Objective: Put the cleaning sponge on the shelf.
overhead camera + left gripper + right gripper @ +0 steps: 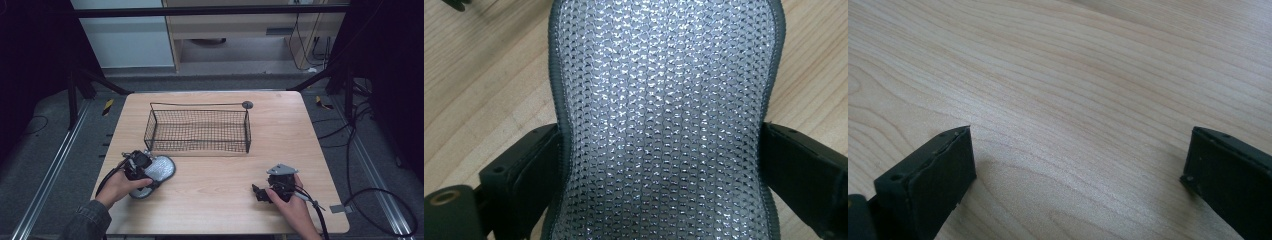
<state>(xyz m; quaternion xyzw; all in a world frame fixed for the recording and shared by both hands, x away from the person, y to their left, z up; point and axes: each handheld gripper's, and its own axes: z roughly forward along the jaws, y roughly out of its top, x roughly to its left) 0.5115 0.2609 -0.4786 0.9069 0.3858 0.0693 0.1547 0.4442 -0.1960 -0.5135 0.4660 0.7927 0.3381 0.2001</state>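
With the left gripper [150, 172] clamped across the narrow waist of the silver mesh pad [159, 169] near the table's [225, 190] front-left corner and the right gripper [262, 192] spread empty, the flexible pad may sag or slip from the grip

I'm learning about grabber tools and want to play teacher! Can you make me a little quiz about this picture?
1. True or false: the silver mesh pad sits inside the wire basket.
2. Which gripper holds nothing: A) left gripper B) right gripper?
3. Fill in: the basket stands on a wooden ____.

Key
1. False: it lies on the table in front of the basket, with the left jaws at its two sides.
2. B: its jaws stand wide apart over bare wood.
3. table
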